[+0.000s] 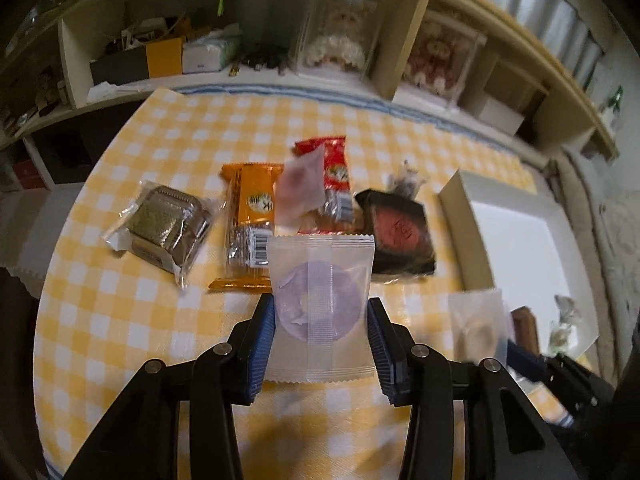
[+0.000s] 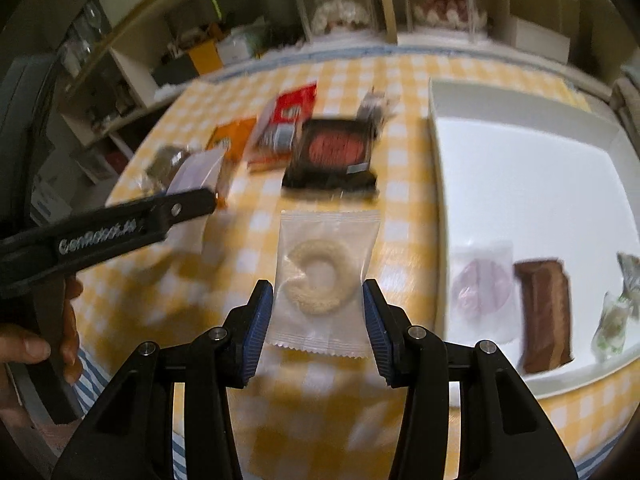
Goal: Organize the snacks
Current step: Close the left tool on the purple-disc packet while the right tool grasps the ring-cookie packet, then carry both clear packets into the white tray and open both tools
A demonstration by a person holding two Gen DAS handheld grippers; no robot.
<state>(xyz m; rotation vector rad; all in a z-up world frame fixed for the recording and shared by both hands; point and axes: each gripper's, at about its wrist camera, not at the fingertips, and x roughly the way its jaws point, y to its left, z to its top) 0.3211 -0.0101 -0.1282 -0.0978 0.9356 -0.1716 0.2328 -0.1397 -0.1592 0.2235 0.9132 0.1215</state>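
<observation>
Left tongs [image 1: 321, 322] pinch a frosted packet [image 1: 322, 308] showing a purple ring.

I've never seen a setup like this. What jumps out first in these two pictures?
Each tool grips a clear packet holding a ring-shaped snack: the left tool a purple ring packet, the right tool a cream ring packet, both above the yellow checked tablecloth. To the right sits a white tray already holding a few wrapped snacks, while more packets wait in a row on the cloth.
</observation>
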